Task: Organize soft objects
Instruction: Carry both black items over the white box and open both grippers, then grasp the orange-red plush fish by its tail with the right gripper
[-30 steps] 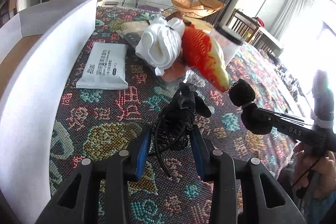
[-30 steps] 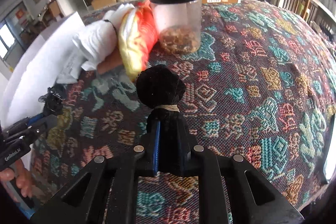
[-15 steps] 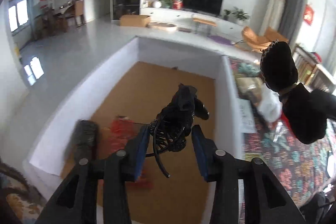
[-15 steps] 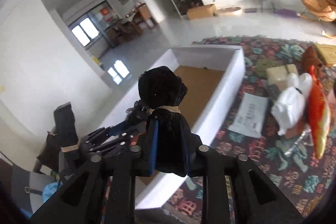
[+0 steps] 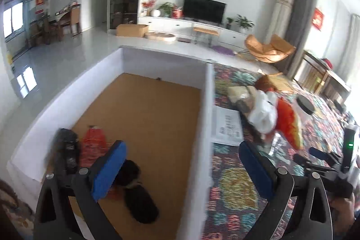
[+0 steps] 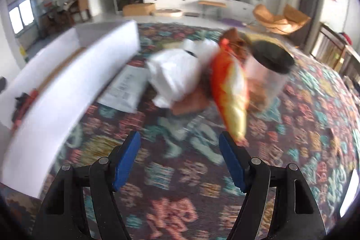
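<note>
In the left wrist view my left gripper (image 5: 182, 163) hangs over the white-walled box (image 5: 205, 118), its jaws opening with nothing between them. On the box's brown floor lie a black tied pouch (image 5: 139, 197), a red mesh item (image 5: 93, 145) and a dark item (image 5: 66, 150). The black hair clip is not clearly visible. My right gripper (image 6: 180, 150) is over the patterned tablecloth (image 6: 292, 127), jaws opening and empty. Ahead of it lie a white cloth bundle (image 6: 177, 73) and an orange fish plush (image 6: 229, 91). The right wrist view is blurred.
A clear jar with a black lid (image 6: 270, 66) stands right of the fish. A white packet (image 6: 126, 89) lies flat against the box wall (image 6: 67, 91). The right gripper (image 5: 308, 155) shows at the right edge of the left wrist view. Living-room furniture stands beyond.
Both grippers went from shut to open. The hair clip left the left jaws and the black pouch left the right jaws, now lying in the box. The right gripper swung back over the table.
</note>
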A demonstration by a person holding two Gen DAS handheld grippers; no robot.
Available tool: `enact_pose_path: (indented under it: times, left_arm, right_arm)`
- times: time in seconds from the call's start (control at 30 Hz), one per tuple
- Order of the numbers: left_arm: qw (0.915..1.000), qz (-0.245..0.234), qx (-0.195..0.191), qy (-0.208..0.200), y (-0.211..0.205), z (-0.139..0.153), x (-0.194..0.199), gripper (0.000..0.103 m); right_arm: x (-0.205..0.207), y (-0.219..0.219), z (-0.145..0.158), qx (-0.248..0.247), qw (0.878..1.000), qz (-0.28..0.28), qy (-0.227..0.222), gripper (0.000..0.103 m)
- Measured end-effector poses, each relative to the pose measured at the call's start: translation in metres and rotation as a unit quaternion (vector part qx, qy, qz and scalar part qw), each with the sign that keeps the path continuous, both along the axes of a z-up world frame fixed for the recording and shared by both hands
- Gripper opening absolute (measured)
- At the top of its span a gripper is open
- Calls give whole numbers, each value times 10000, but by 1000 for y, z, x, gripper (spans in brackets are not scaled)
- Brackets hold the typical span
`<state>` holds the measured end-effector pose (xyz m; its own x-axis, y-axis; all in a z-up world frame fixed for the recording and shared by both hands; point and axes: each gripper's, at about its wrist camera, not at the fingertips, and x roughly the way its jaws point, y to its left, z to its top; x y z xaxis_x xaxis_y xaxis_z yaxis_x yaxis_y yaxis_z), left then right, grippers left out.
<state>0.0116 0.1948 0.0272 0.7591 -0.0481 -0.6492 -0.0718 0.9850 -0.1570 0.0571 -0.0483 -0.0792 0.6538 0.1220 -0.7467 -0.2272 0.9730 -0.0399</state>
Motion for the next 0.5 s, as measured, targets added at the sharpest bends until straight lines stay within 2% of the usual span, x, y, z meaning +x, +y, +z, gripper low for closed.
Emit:
enact_pose_path:
  times: [0.1,0.2,0.3,0.4,0.5]
  left_arm:
    - [9965,-812,45,175,-63,-16,5,102]
    - [9905,-1216,108,634,-110,-54,20,102]
    - [9853,-1303,279,1066,-136,-94,37,102]
    - [9842,-1222,625,1114,-144,-116,51,102]
    - [9838,-1121,795,1155,-141,-128,66,102]
  right_arm:
    - [1,-49,-29,-269,9974,-660,114,75]
    - [1,-82,-46,-356,9928,-1125,216,75]
    - [-3,-99,-57,-222,9910,-1308,202,77]
    - [-7,-107,-57,-68,9905,-1363,138,79]
    - [-7,-112,-57,51,9897,-1419,166,82]
